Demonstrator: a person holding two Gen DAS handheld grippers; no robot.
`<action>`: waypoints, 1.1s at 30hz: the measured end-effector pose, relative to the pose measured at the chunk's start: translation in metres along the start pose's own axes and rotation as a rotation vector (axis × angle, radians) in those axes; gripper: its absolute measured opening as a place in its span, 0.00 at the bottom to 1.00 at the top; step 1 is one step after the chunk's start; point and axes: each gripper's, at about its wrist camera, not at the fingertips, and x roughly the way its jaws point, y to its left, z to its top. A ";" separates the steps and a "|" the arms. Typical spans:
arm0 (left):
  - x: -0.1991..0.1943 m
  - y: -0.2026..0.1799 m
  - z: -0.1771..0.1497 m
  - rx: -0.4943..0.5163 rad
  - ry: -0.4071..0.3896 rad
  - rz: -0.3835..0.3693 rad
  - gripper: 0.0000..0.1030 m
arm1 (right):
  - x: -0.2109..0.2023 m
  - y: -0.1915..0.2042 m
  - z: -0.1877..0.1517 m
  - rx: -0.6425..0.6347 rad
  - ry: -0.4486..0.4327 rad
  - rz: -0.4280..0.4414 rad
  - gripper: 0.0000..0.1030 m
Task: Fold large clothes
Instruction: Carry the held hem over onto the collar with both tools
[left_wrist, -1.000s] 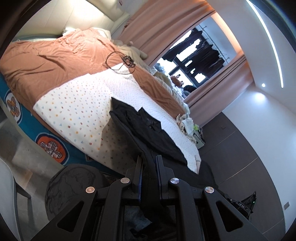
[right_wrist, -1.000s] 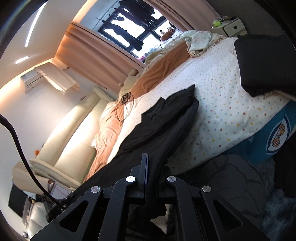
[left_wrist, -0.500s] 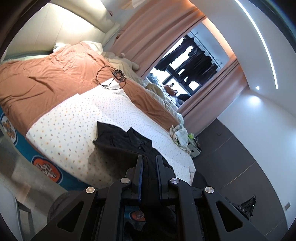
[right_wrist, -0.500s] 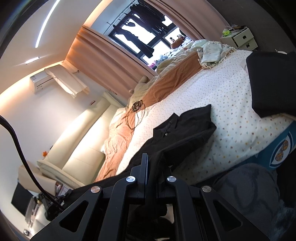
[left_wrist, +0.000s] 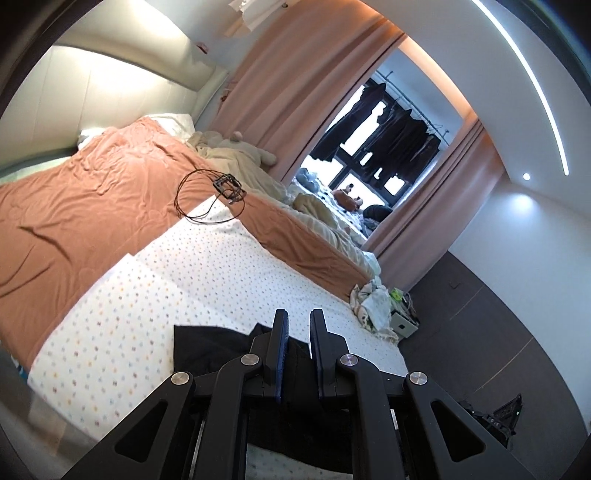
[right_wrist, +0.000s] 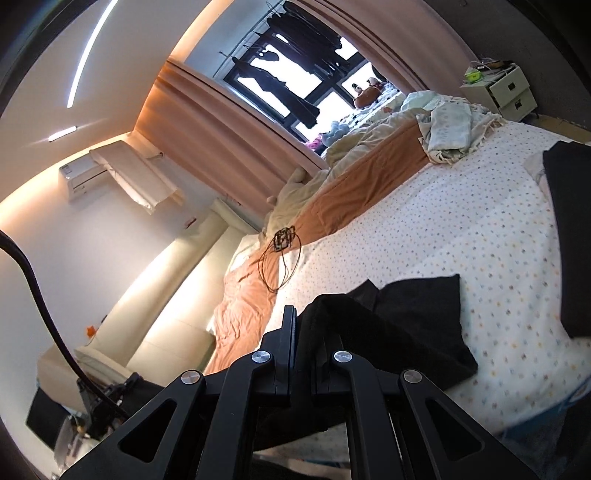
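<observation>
Two claws are each pinching one black shirt (right_wrist: 413, 325) that is lying on the near edge of the bed (left_wrist: 229, 273). The left claw (left_wrist: 298, 325) is gripping a fold of the black cloth; its two fingers are standing a little apart with the cloth between them. The right claw (right_wrist: 301, 317) is squeezing almost shut on a bunched edge of the same shirt, and the cloth is humping up over its right finger. The rest of the shirt is spreading flat on the dotted white sheet (right_wrist: 461, 229).

One more dark folded cloth (right_wrist: 569, 236) is sitting on the sheet at the right edge of the right view, well apart from the shirt.

Farther back, one orange blanket (left_wrist: 85, 206) is covering the bed. One looped black cable (left_wrist: 207, 199) is resting where the blanket meets the sheet. One pile of pale cloth (right_wrist: 447, 125) is lying at the far corner, near one small white drawer cabinet (right_wrist: 506, 92). Behind it all, pink curtains (left_wrist: 306, 96) are framing one window (left_wrist: 388, 147) with dark clothes hanging in it.
</observation>
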 end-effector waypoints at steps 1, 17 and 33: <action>0.010 0.000 0.006 0.002 0.004 0.009 0.12 | 0.005 -0.003 0.004 0.003 0.000 0.000 0.06; 0.160 0.032 0.041 -0.007 0.100 0.116 0.11 | 0.125 -0.057 0.055 0.099 0.029 -0.078 0.06; 0.305 0.106 0.017 -0.056 0.249 0.218 0.12 | 0.231 -0.149 0.044 0.139 0.145 -0.273 0.06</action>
